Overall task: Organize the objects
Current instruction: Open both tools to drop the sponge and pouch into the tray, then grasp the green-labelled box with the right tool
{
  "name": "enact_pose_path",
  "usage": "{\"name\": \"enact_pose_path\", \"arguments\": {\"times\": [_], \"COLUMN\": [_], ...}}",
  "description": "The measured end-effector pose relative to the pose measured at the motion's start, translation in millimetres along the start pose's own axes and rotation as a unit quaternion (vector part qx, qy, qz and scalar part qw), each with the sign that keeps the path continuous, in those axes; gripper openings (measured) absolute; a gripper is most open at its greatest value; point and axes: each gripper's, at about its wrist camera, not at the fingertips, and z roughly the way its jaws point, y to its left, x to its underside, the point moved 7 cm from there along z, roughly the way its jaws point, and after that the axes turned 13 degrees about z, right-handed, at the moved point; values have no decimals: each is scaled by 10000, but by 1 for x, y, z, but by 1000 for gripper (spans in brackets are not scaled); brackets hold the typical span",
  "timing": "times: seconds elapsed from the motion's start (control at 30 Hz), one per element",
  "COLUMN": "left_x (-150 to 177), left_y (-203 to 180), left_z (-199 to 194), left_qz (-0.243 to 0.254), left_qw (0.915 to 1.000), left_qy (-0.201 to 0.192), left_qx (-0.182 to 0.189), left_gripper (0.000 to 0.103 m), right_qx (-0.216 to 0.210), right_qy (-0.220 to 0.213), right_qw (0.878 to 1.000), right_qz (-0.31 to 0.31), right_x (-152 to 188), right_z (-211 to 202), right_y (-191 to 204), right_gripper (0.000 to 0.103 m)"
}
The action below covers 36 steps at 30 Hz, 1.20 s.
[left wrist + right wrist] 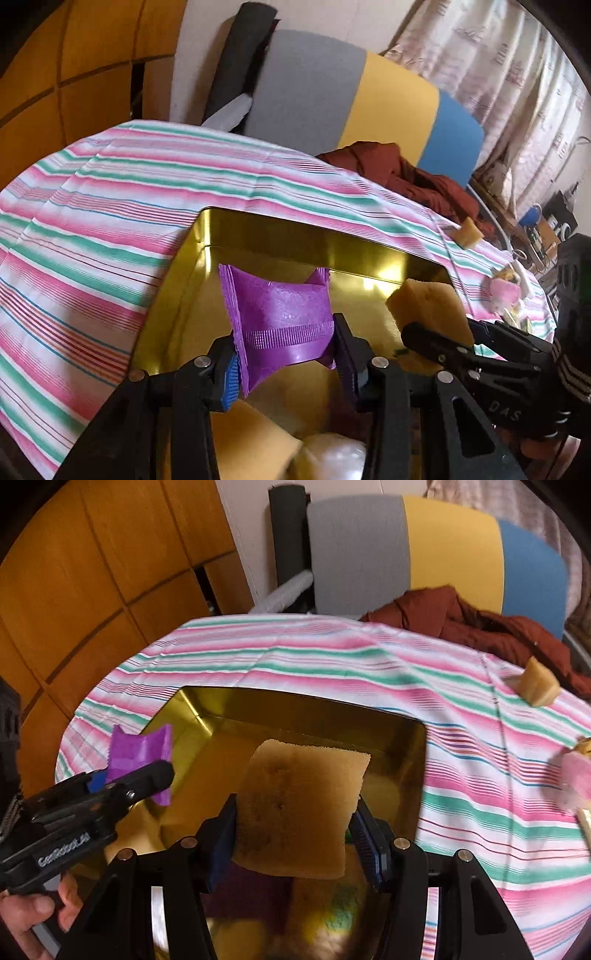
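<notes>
Gold tin [295, 236], open-topped and shiny, sits on the striped cloth of the table [110, 206], with bare cloth all along its left and far edges. Above its left part the left tongs [284, 354] are clamped on a purple sachet [280, 310]; beside them the right tongs [291, 827] are clamped on a tan sponge [303, 805] held over the tin's middle. Inside the tin, near its front, lie blurred yellow and pale pieces. To the right, a small sponge piece [537, 683] and a pink item [578, 779] lie on the cloth well apart from the tin. Only the right wrist view shows a hand [33, 908] gripping the left tongs' handle and green among the tin's contents.
</notes>
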Motion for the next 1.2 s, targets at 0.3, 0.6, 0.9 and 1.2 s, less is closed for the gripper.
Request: {"name": "enact_pose_path", "arguments": {"times": [0.3, 0.6, 0.9, 1.2], "left_x": [-5, -11, -17, -6], "left_y": [19, 21, 23, -9], "left_z": [13, 21, 7, -16], "left_qz": [-151, -175, -278, 128], "left_qw": [9997, 9994, 9977, 9958], "left_qy": [169, 223, 19, -210], "left_qx": [-32, -174, -619, -877], "left_gripper": [43, 48, 58, 60], "right_qx": [-241, -334, -441, -420], "right_qy": [165, -346, -662, -625], "right_qw": [9983, 9976, 9960, 9963], "right_qz": [498, 489, 413, 419], "right_x": [-16, -3, 6, 17], "right_z": [29, -17, -51, -55], "right_y": [8, 0, -5, -11], "right_gripper": [69, 79, 81, 81]}}
